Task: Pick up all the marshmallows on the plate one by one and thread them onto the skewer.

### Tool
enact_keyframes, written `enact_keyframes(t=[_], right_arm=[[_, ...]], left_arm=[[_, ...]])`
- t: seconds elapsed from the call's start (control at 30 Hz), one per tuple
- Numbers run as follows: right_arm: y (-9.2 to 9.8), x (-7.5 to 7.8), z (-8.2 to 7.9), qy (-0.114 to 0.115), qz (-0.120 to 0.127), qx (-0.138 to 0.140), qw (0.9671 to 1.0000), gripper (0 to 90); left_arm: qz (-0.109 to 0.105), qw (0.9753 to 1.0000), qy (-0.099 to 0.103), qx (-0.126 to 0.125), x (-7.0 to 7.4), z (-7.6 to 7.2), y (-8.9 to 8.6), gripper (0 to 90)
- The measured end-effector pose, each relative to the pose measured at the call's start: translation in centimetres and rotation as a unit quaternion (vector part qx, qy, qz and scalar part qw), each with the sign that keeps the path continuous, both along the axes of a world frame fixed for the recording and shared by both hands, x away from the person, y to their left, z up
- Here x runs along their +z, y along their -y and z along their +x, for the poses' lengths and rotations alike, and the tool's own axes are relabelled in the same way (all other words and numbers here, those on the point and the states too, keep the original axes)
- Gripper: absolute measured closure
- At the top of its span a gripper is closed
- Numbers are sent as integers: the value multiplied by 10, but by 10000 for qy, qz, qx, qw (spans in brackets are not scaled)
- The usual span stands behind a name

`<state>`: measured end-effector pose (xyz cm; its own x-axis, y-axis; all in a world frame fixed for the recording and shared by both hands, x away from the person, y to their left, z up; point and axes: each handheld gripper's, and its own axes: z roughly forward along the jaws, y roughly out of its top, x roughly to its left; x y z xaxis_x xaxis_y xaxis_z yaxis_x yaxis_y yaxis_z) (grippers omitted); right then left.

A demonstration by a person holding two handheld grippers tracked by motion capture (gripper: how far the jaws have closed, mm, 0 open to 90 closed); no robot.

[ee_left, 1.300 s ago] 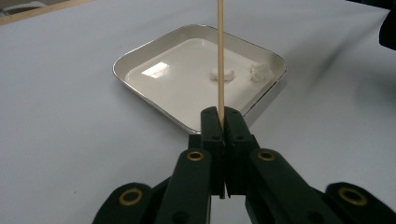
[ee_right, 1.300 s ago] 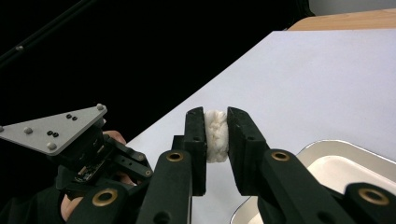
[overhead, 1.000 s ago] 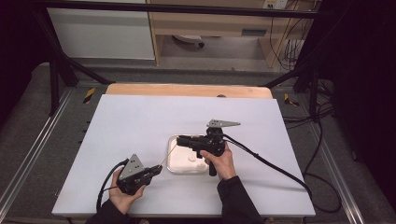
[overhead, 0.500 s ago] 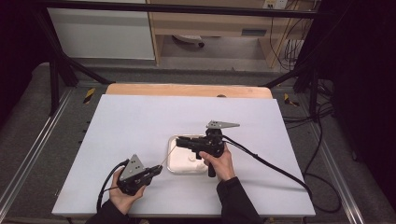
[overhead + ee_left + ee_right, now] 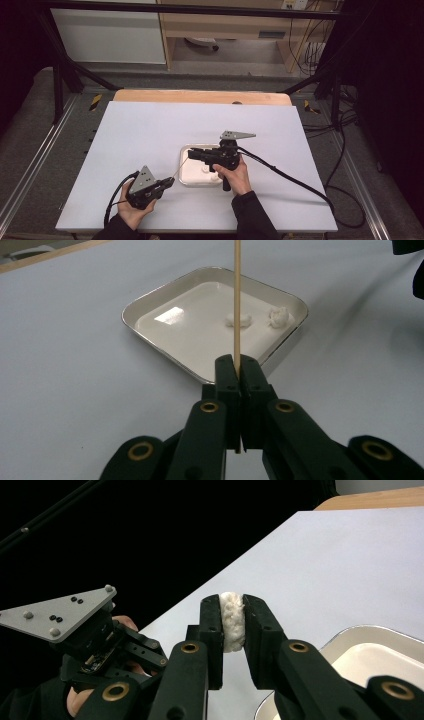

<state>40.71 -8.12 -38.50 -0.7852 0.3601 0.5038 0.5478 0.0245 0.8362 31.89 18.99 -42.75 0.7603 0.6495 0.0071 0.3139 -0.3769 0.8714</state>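
Right gripper (image 5: 231, 611) rising off tray (image 5: 186, 175), jaws squeezing white lump (image 5: 231, 620); left gripper (image 5: 238, 369) jaws still pinching skewer (image 5: 237, 300), threading likely next.

Your thin wooden skewer (image 5: 237, 300) is straight and bare, and its near end sits clamped between the jaws of your left gripper (image 5: 239, 365). Its free end points over the tray. The white, lumpy soft piece (image 5: 232, 621) is squeezed between the jaws of your right gripper (image 5: 232, 605), raised above the table, apart from the skewer.
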Motion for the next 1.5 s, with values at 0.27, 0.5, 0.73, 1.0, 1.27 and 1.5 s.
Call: enact_keyframes(t=[0.27, 0.5, 0.73, 1.0, 1.27, 1.5], right_arm=[[-1, -1, -2, -2, -4, 22, 10000, 801], [-2, -3, -3, 28, -44, 27, 10000, 802], [-3, -4, -4, 15, -53, 51, 10000, 803], [-4, -5, -5, -36, -72, 46, 10000, 803], [-15, -21, -9, -184, -228, 273, 9992, 799], [-18, -27, -9, -203, -311, 171, 9992, 791]], left_arm=[[-24, 10000, 54, -72, -1, 1, 2, 888], [25, 10000, 38, -58, -1, 1, 3, 888], [15, 10000, 67, -50, 0, 1, 3, 888], [21, 10000, 59, -71, -1, 2, 5, 888], [17, 9998, 209, 60, 5, 3, 14, 888], [-45, 10000, -7, 78, 0, 7, 15, 887]])
